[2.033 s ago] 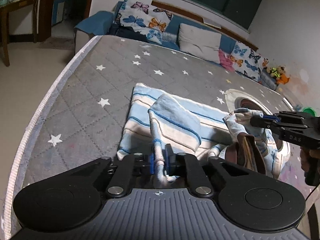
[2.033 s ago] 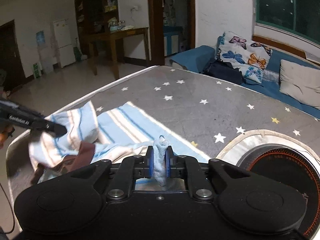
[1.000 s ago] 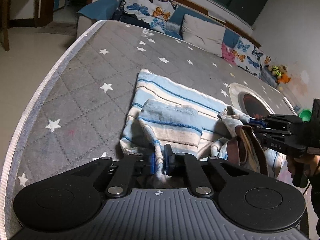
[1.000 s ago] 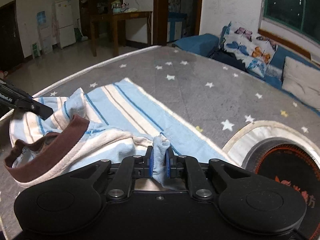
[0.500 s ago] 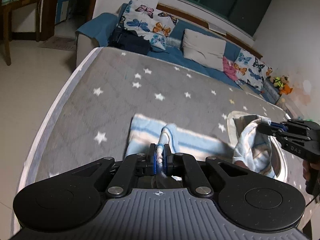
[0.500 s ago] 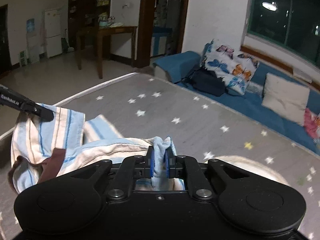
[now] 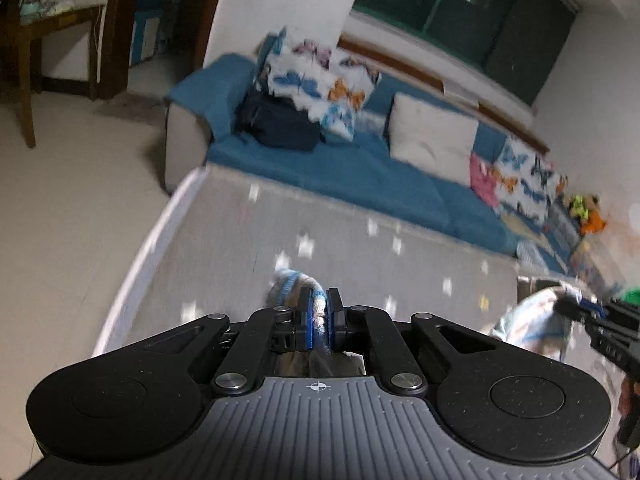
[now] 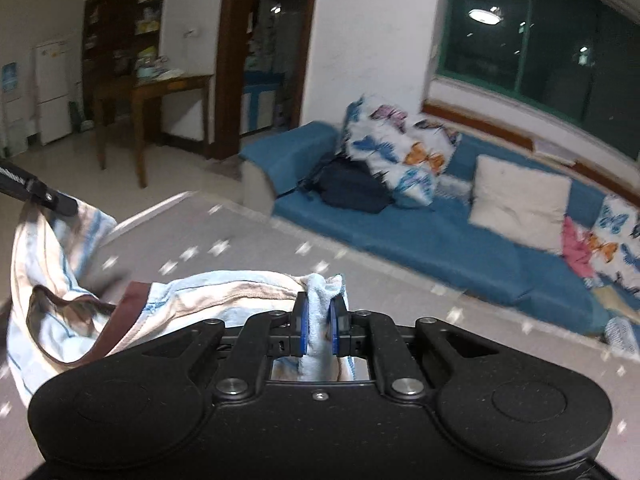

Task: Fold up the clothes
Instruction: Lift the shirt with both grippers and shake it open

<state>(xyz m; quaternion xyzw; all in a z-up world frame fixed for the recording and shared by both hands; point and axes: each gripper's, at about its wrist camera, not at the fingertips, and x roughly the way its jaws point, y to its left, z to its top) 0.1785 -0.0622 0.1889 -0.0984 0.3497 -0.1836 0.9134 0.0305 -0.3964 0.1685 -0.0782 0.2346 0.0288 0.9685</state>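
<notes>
While the left wrist view was blurred, the left gripper pinched the blue-and-cream striped terry garment above the grey star-printed mattress. Right wrist view: right gripper likewise clamped a thin bunched edge; risk: slippage, uneven fold.

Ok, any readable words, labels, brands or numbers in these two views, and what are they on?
No text reads in either view.
White lettering on the left gripper arm: cut off and blurred.
Markings on the right gripper body: blurred.
Poster on the white fridge: too small.
</notes>
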